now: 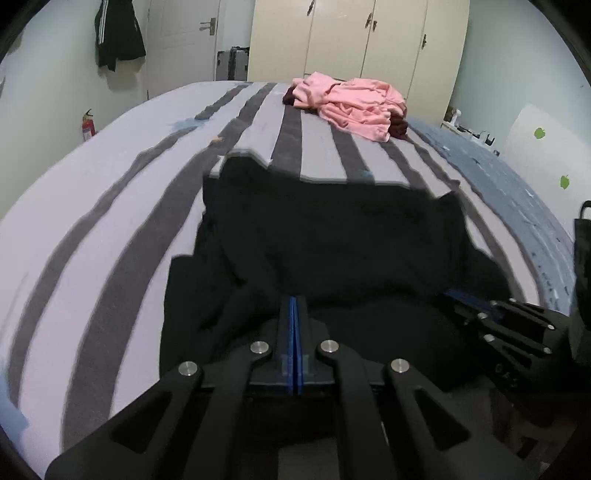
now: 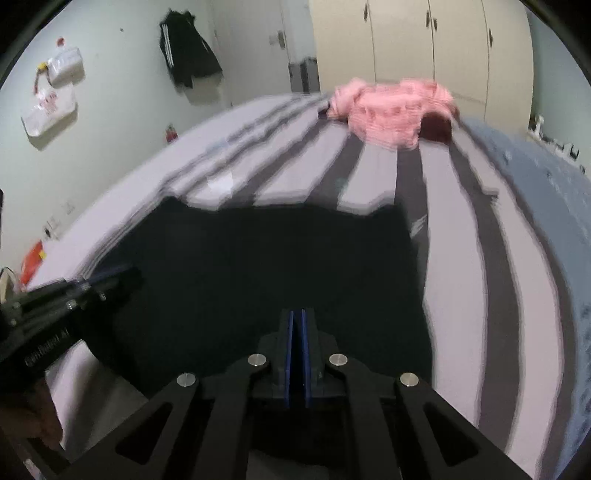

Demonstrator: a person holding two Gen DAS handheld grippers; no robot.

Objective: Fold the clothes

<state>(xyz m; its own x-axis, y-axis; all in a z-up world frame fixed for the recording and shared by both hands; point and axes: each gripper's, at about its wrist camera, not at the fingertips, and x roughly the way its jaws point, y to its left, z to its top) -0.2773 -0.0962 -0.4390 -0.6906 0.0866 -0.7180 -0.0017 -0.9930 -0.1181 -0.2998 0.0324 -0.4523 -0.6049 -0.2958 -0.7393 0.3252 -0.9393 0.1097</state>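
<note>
A black garment (image 1: 332,236) lies spread on the striped bed (image 1: 110,206), its near part bunched up toward me. My left gripper (image 1: 293,301) is shut, its blue pads pressed together over the garment's near edge; cloth between them cannot be made out. My right gripper (image 2: 297,314) is nearly shut with a thin gap, over the same garment (image 2: 266,258). The right gripper also shows in the left wrist view (image 1: 458,295), and the left gripper in the right wrist view (image 2: 107,275), both at the garment's near edge. The right wrist view is motion-blurred.
A pile of pink clothes (image 1: 354,103) with a dark red piece lies at the far end of the bed, also in the right wrist view (image 2: 391,107). A cream wardrobe (image 1: 351,37) and a door (image 1: 181,40) stand behind. A black jacket (image 1: 118,33) hangs on the wall.
</note>
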